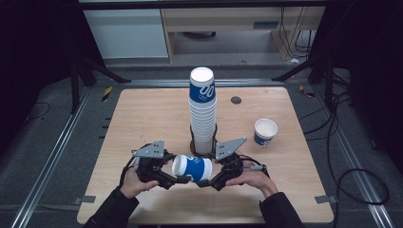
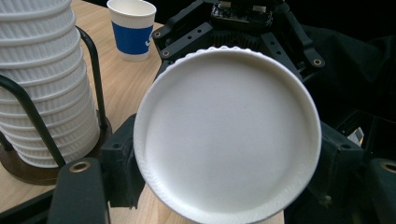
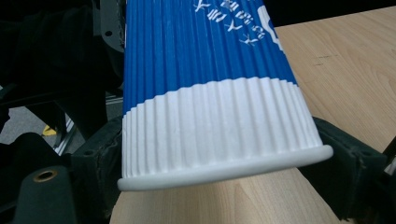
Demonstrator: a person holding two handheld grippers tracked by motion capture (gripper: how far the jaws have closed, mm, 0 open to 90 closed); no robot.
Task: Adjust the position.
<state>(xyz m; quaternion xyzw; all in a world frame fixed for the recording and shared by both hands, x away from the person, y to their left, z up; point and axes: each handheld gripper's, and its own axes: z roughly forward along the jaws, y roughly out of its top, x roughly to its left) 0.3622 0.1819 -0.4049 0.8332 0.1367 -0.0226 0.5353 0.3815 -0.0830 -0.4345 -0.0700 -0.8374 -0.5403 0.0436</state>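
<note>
A blue-and-white ribbed paper cup (image 1: 194,168) lies on its side in the air just above the table's near edge, held between both grippers. My left gripper (image 1: 177,174) is shut on its base end; in the left gripper view the white bottom (image 2: 229,135) faces the camera with a black pad on either side. My right gripper (image 1: 207,177) is shut on the rim end; the right gripper view has the rolled rim (image 3: 224,170) nearest, with the blue band (image 3: 201,51) beyond. A tall stack of the same cups (image 1: 203,111) stands in a wire holder (image 1: 203,148) just behind.
One loose cup (image 1: 264,131) stands upright on the wooden table (image 1: 142,118) to the right of the stack; it shows as (image 2: 132,28) in the left gripper view. A small dark disc (image 1: 235,99) lies near the far edge. Black frame legs flank the table's far corners.
</note>
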